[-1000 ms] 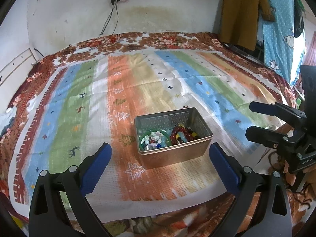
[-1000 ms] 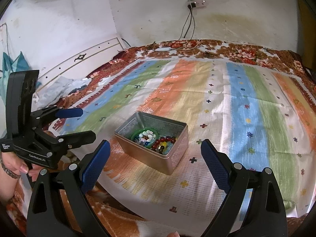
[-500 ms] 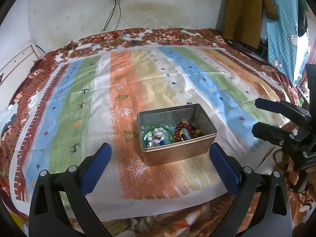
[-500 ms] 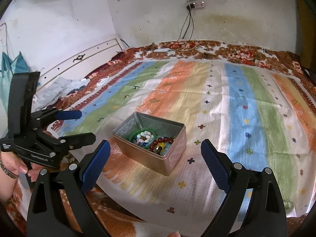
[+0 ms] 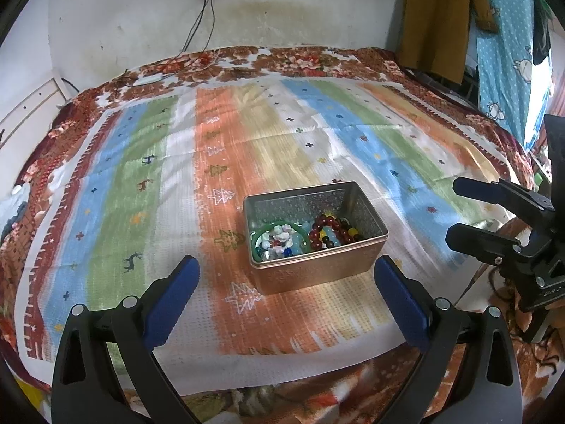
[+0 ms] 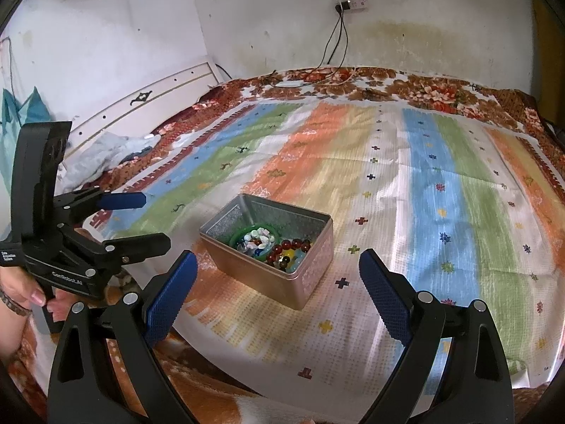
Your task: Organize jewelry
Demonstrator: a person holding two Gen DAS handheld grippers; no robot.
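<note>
left gripper (image 5: 286, 289): jaws wide apart, empty | right gripper (image 6: 278, 284): jaws wide apart, empty

Striped pastel cloth (image 5: 282, 148), copper-toned tin (image 5: 317, 272)

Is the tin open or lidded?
Open: the tin has no lid on, and the beaded bracelets inside show.

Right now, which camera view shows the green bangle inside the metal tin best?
The left wrist view shows the green bangle best: the metal tin sits nearly centred and close, so most of the ring is visible. In the right wrist view the tin is seen cornerwise and beads cover much of the bangle's ring.
</note>
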